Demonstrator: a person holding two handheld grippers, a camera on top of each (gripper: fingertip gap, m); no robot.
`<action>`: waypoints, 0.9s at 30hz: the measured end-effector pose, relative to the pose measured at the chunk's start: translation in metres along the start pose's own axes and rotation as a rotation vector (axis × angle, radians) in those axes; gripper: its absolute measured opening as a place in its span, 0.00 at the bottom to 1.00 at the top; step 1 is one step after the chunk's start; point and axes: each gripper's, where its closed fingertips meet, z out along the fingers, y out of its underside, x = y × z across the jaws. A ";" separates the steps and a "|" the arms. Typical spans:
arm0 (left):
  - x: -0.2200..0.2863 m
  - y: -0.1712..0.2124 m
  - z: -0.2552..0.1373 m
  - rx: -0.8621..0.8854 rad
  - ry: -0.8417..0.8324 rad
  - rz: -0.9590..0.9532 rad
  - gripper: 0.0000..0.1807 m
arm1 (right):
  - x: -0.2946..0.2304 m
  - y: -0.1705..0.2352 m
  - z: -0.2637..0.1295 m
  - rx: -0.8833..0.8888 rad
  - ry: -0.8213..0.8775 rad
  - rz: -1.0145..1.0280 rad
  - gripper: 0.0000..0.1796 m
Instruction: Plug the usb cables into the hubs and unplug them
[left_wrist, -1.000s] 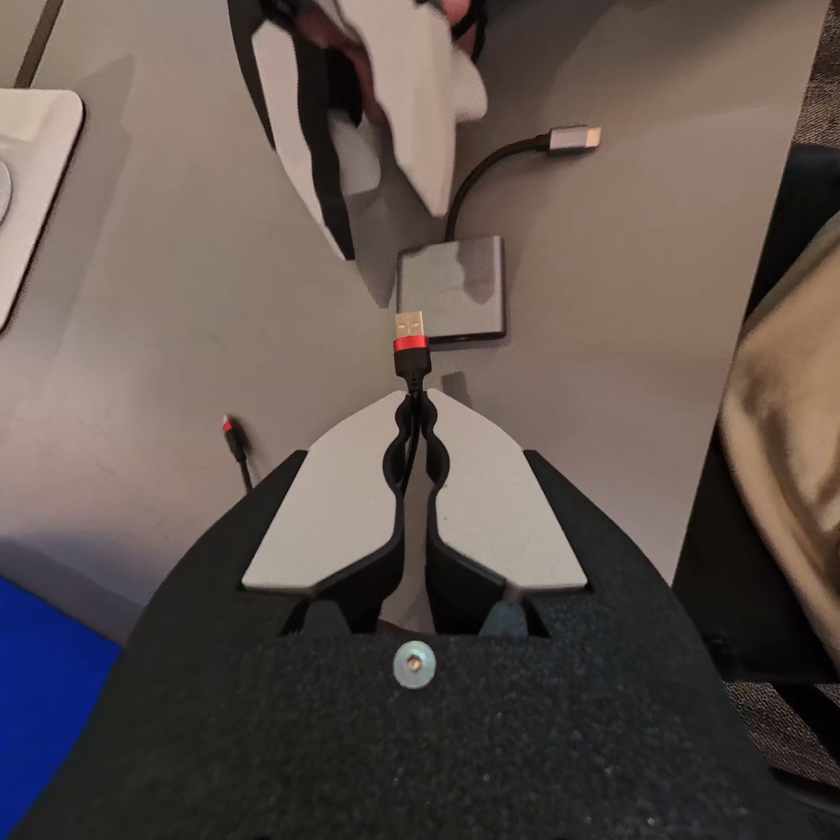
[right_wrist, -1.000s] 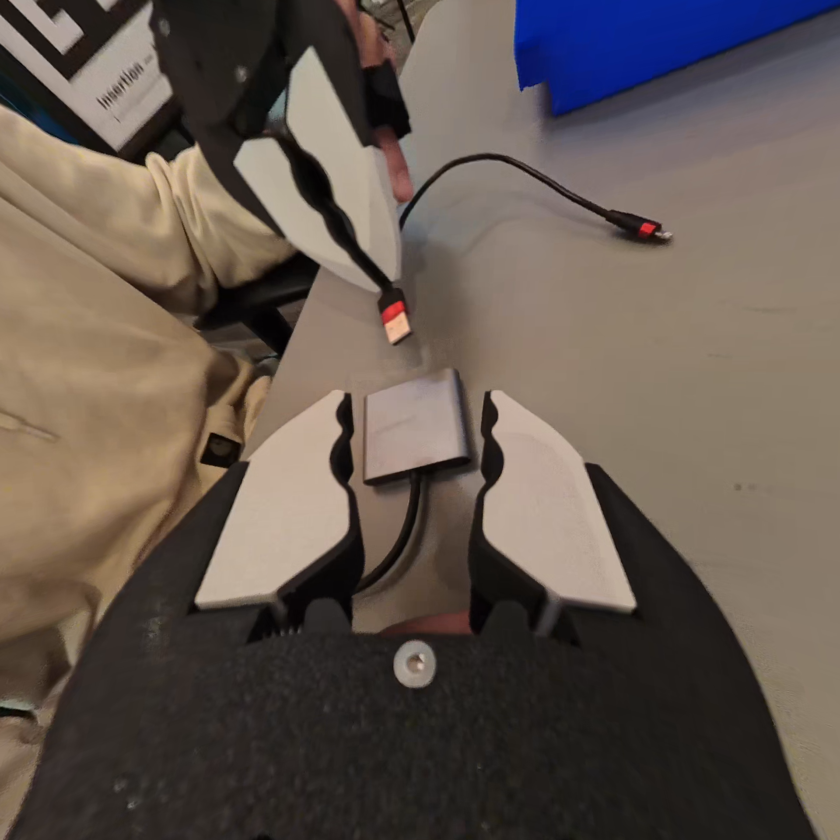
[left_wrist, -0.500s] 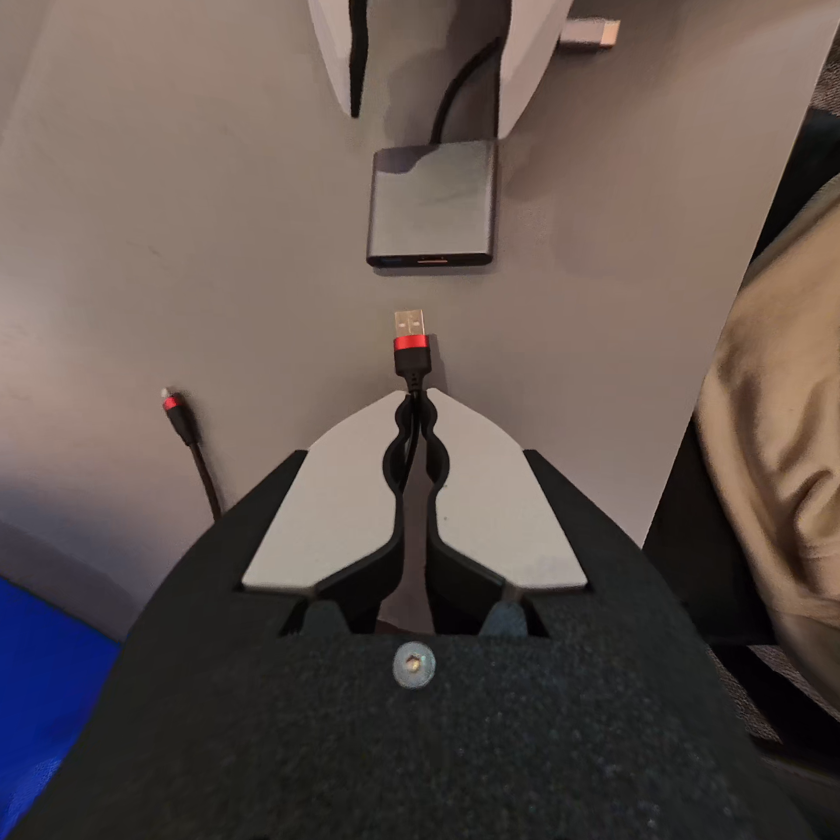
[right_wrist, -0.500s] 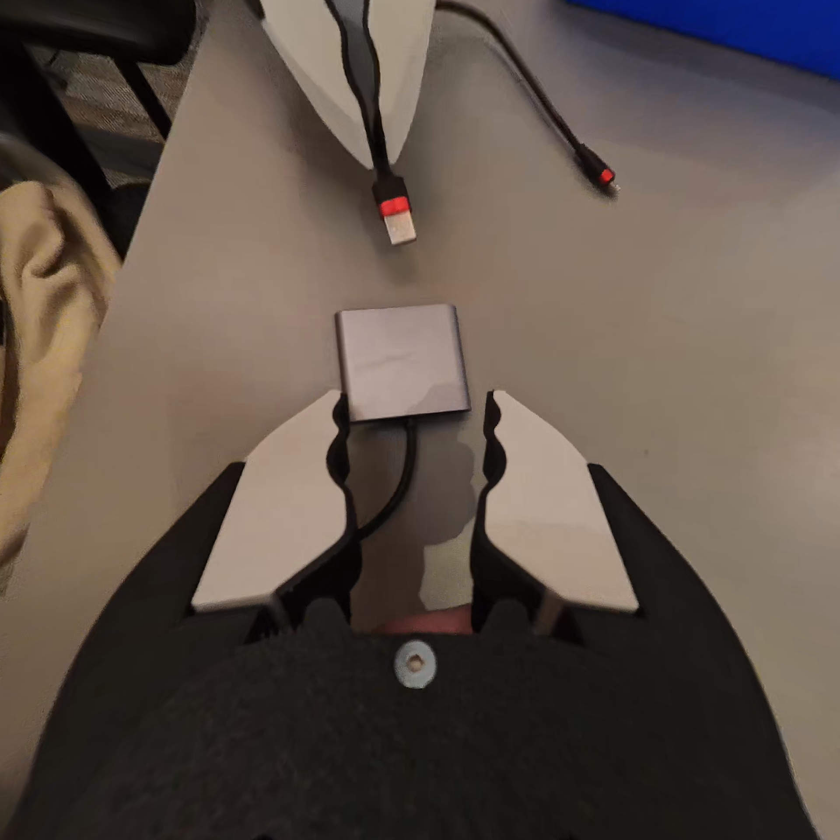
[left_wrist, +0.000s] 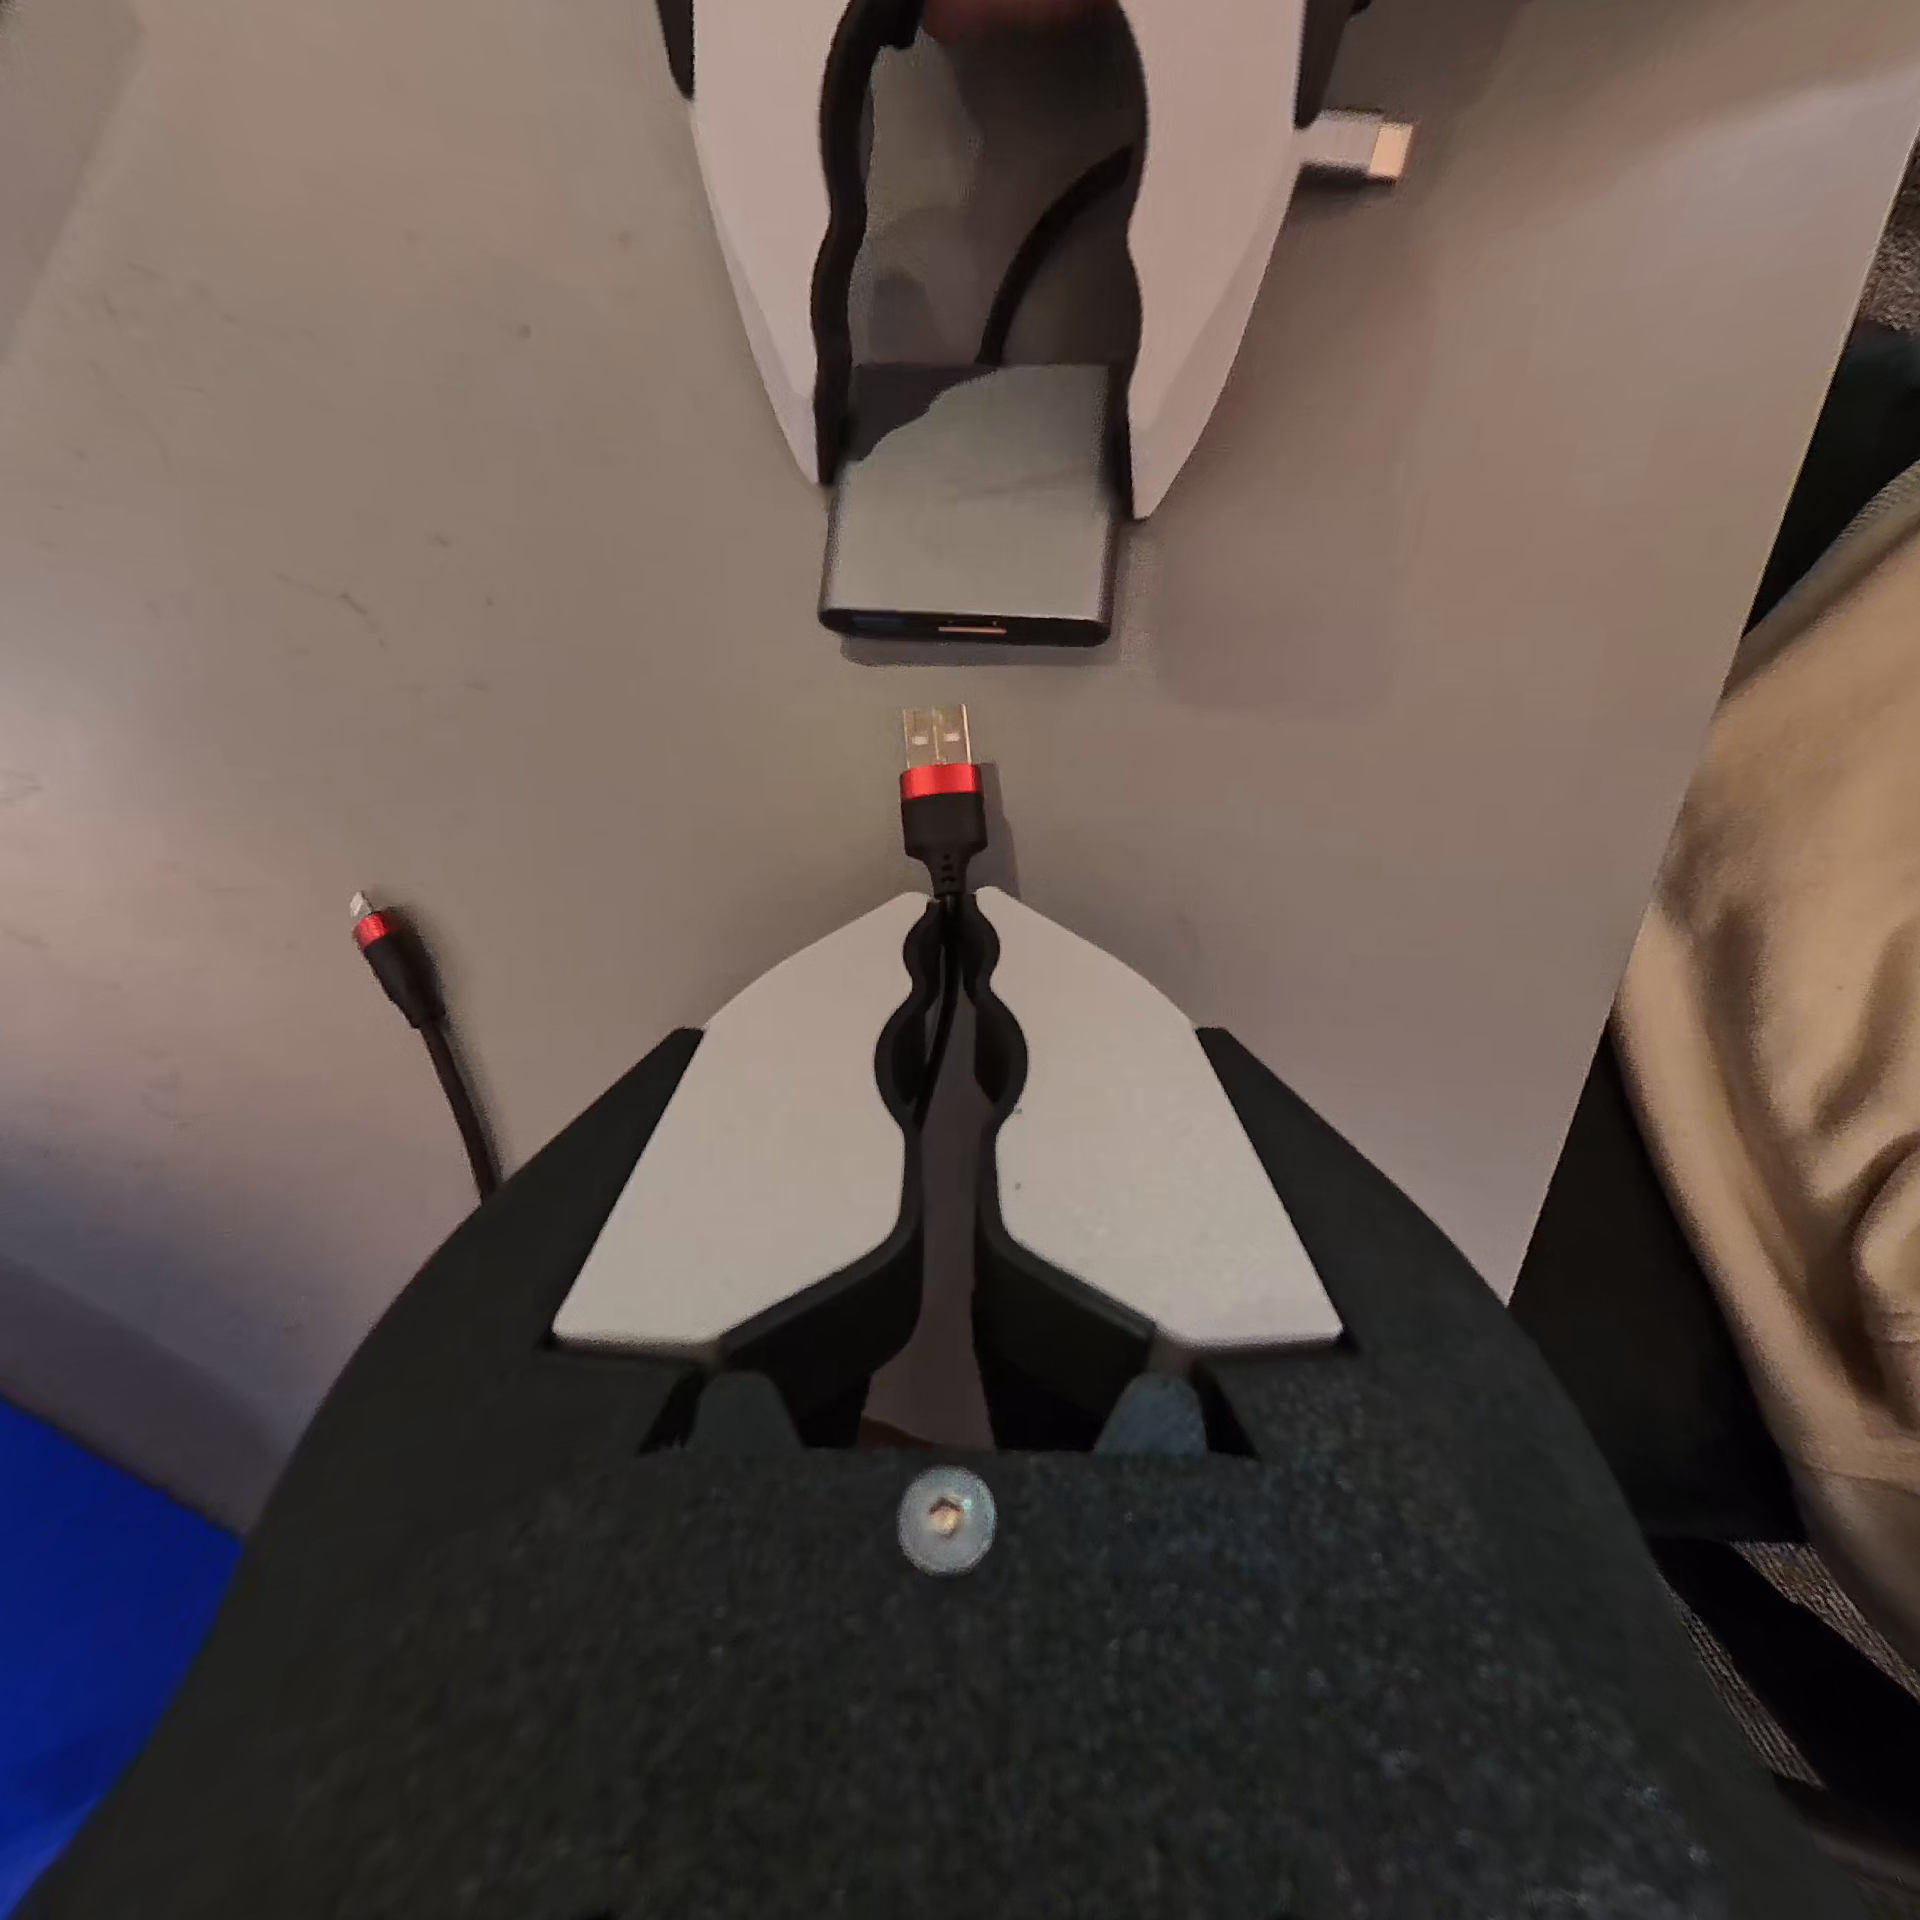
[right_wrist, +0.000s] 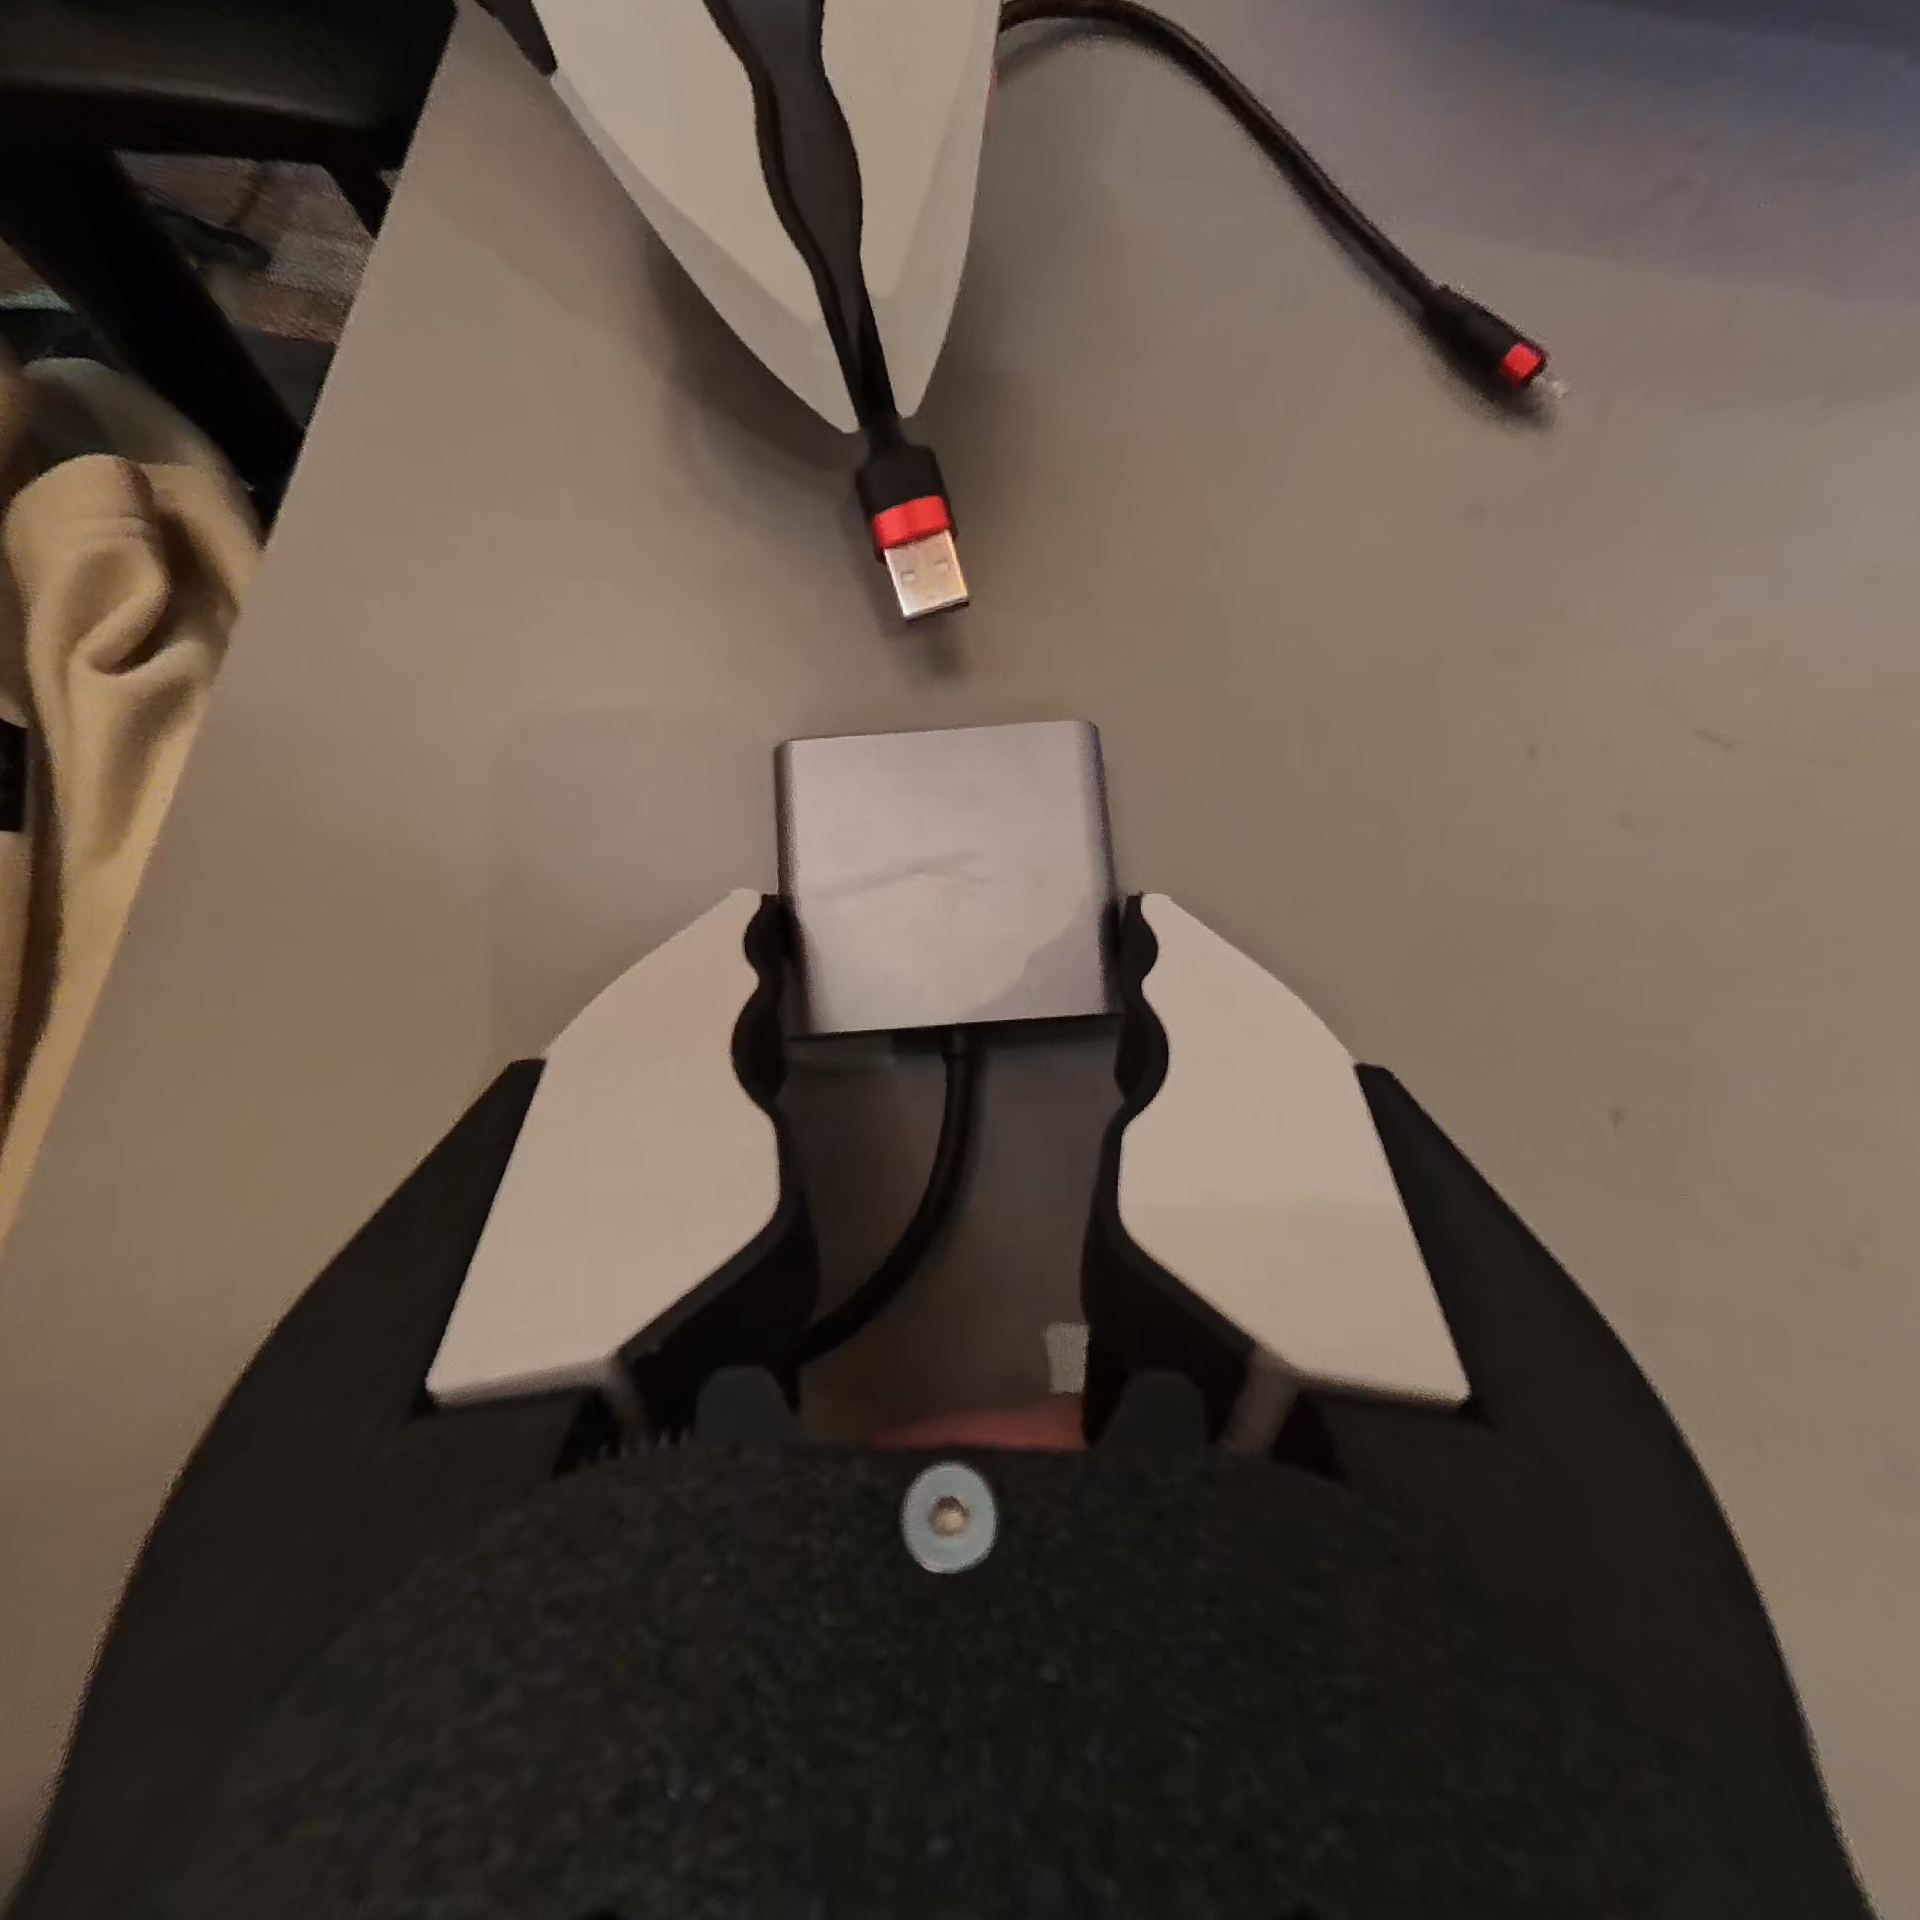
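Note:
My left gripper (left_wrist: 951, 899) is shut on a black USB cable just behind its red-collared USB-A plug (left_wrist: 935, 769). The plug points at the port face of a grey hub (left_wrist: 966, 520) lying flat on the table, a short gap away. My right gripper (right_wrist: 945, 914) is open, and its fingers flank the rear half of the hub (right_wrist: 945, 831), close against its sides. The hub's own black lead runs back between the fingers. In the right wrist view the left gripper (right_wrist: 878, 416) holds the plug (right_wrist: 920, 566) just beyond the hub.
The cable's other small red-collared end (left_wrist: 379, 935) lies loose on the grey table (left_wrist: 416, 468), also seen in the right wrist view (right_wrist: 1517, 364). The hub's silver plug (left_wrist: 1361, 151) lies far right. A blue object (left_wrist: 83, 1558) sits near left. Beige clothing (left_wrist: 1818, 1039) lies past the table edge. Tip to tip, the grippers are about 9 cm apart. My right tips are about 25 cm from the blue object (left_wrist: 83, 1558), my left tips only 20 cm.
My right gripper has moved forward, so its open fingers now straddle the hub instead of trailing behind it. My left gripper still holds the plug, lined up with the hub's port face.

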 end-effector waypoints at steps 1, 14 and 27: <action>-0.001 -0.001 -0.002 0.007 -0.008 -0.001 0.02 | 0.001 -0.002 -0.002 0.007 0.038 -0.051 0.34; -0.019 -0.039 -0.039 0.132 -0.073 0.083 0.02 | -0.007 -0.046 -0.031 0.146 0.343 -0.385 0.34; -0.008 -0.052 -0.041 -0.003 -0.101 0.333 0.02 | -0.013 -0.048 -0.038 0.206 0.254 -0.304 0.34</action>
